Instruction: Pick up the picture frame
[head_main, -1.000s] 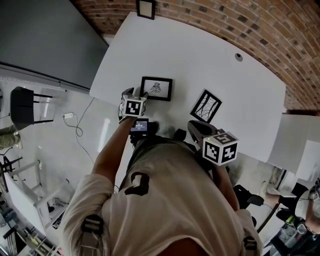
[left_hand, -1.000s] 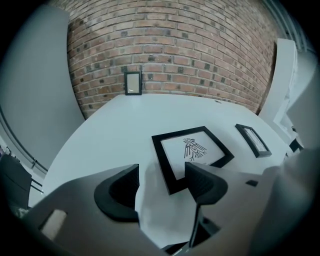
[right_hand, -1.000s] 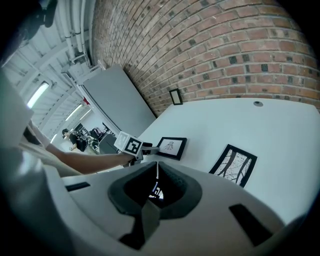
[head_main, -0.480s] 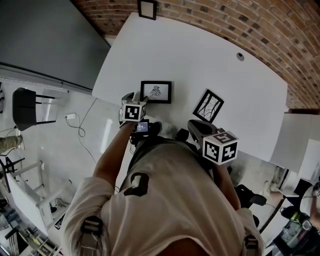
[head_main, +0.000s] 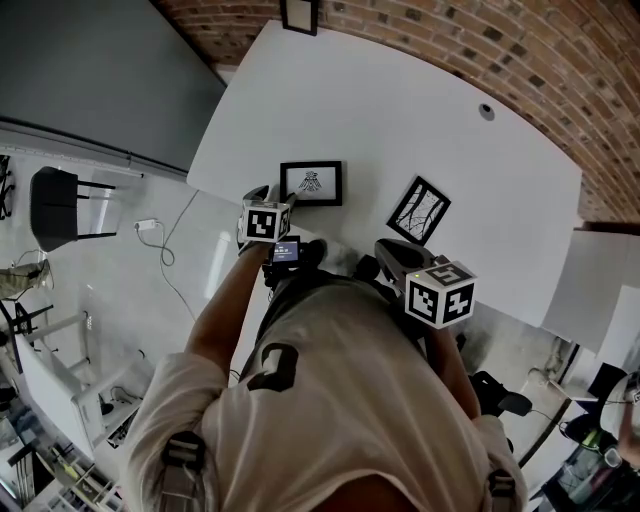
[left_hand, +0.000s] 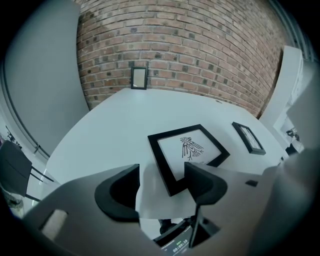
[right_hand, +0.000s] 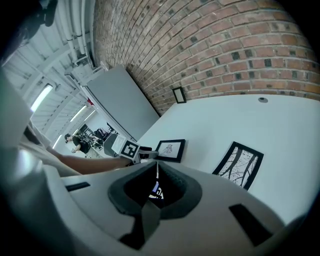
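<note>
A black picture frame with a bird drawing lies flat on the white table. My left gripper stands open at its near left corner. That corner lies between the jaws, and no pad presses on it. My right gripper is shut on nothing, hanging over the table's near edge in front of a second black frame with a branch drawing.
A small third frame leans against the brick wall at the table's far edge. A round cable hole sits far right. The table's left edge runs close to my left gripper; a dark chair and a cable are on the floor.
The head view has drifted a little. My left gripper keeps its place at the bird frame's near left corner with hardly any visible shift. The right gripper has not moved.
</note>
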